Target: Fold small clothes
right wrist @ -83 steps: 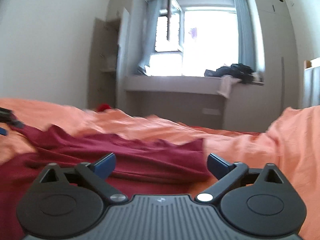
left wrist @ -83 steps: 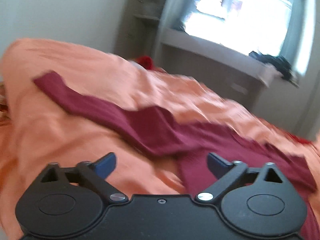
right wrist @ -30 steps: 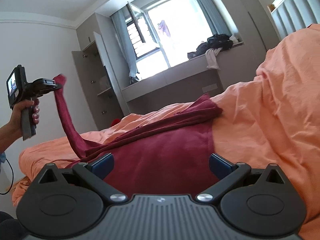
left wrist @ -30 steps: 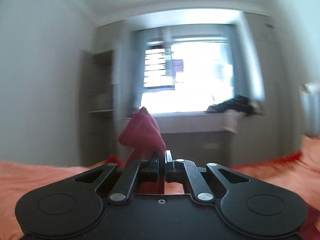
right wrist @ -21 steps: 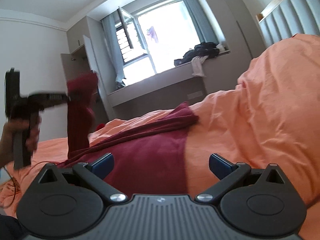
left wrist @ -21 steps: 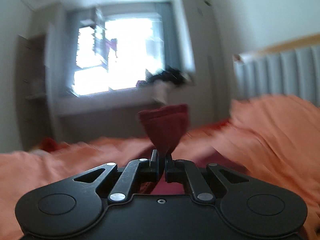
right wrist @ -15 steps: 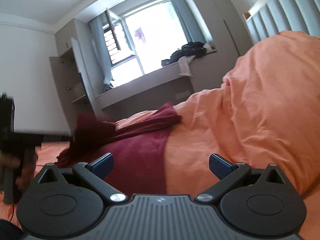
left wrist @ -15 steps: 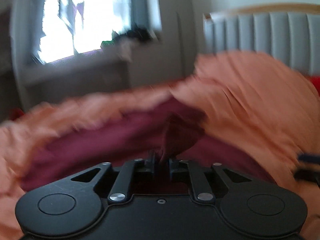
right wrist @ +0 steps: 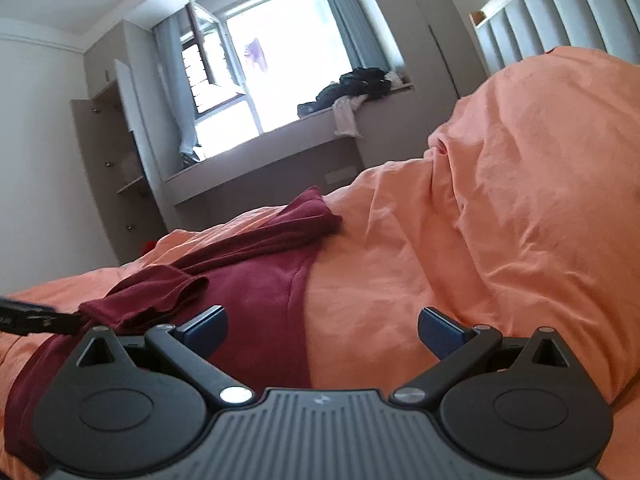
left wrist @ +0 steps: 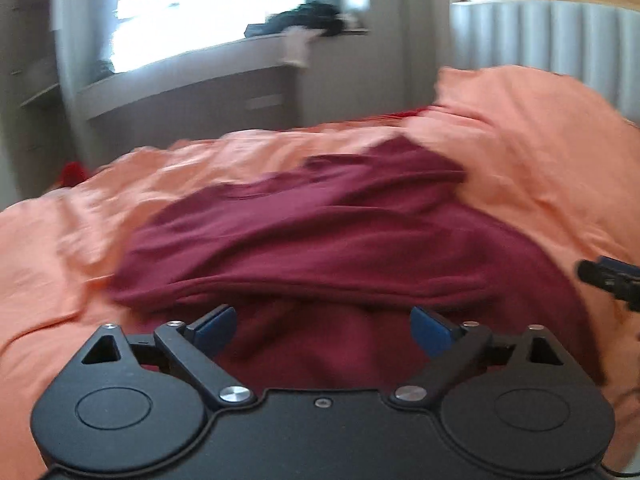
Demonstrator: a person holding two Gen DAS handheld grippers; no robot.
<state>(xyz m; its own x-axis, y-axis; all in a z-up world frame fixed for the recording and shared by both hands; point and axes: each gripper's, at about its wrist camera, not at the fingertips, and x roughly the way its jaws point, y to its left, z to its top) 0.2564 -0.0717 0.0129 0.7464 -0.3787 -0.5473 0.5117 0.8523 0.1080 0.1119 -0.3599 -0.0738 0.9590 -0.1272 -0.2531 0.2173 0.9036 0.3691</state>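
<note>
**Op:** Jaws on my left gripper (left wrist: 323, 322) are opening, blue pads wide apart, nothing pinched between them; the maroon garment (left wrist: 328, 240) lies just beyond and under the tips. Right gripper (right wrist: 322, 330) has its jaws spread too, empty, hovering over the garment's right edge where it meets the orange duvet (right wrist: 500, 216).

**Obs:** Step in hand?

**Op:** I judge one fold is just being let go: a sleeve (right wrist: 160, 288) lies doubled over the body on the left. The garment sits mid-bed, spread across the duvet, with a far corner (right wrist: 316, 212) poking toward the window side.

**Obs:** Next move?

**Op:** Probably pick a fresh edge, likely that far corner or the right hem, pinch only the cloth, and carry it across. The folded ridge looks loose and lumpy, so I would smooth it first.

**Obs:** Obstructions?

**Op:** The duvet bulges high on the right, near the padded headboard (left wrist: 540, 36); I risk grabbing bedding with the cloth. The two grippers work close together. Dark clothes (right wrist: 360, 84) on the window ledge are well apart, no concern.
</note>
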